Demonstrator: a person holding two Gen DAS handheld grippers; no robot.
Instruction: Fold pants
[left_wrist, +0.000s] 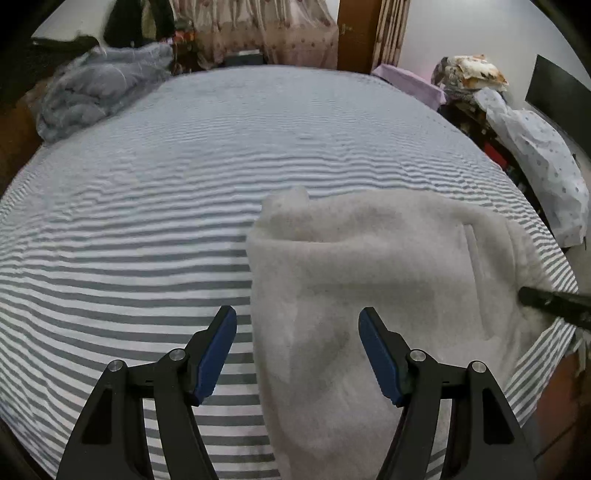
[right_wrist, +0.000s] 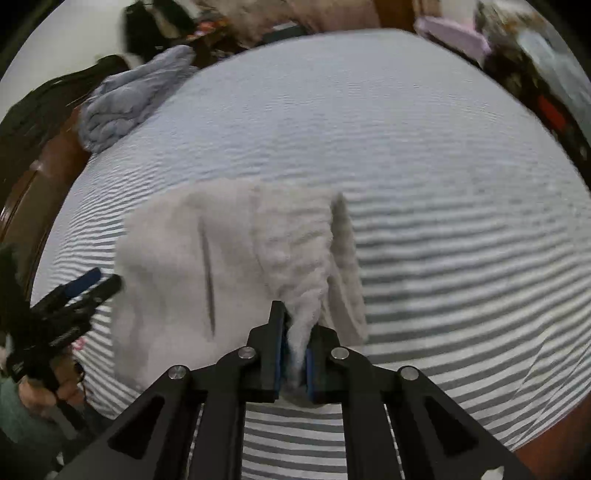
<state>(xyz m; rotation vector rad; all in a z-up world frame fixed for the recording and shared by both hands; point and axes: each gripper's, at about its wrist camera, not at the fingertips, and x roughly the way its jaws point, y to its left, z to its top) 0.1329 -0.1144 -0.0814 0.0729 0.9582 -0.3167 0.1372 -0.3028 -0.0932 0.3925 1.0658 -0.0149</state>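
Cream fleece pants (right_wrist: 192, 266) lie on the striped bed (right_wrist: 424, 147), near its front edge. Right tool (right_wrist: 295, 354) is clamped on a bunched fold at the pants' right edge, probably to lift it for folding. Left tool (left_wrist: 297, 350) is spread wide, empty, straddling the pants' left edge. Pants' near end is cut off by the frame; the right view is blurred.

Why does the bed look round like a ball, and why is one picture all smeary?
Both views use fisheye lenses, so the striped bed bulges and the corners go black. The left wrist view is sharp, its open left tongs crisp. The right wrist view is smeared, especially at the edges, where the right tongs pinch the fluffy white pants.
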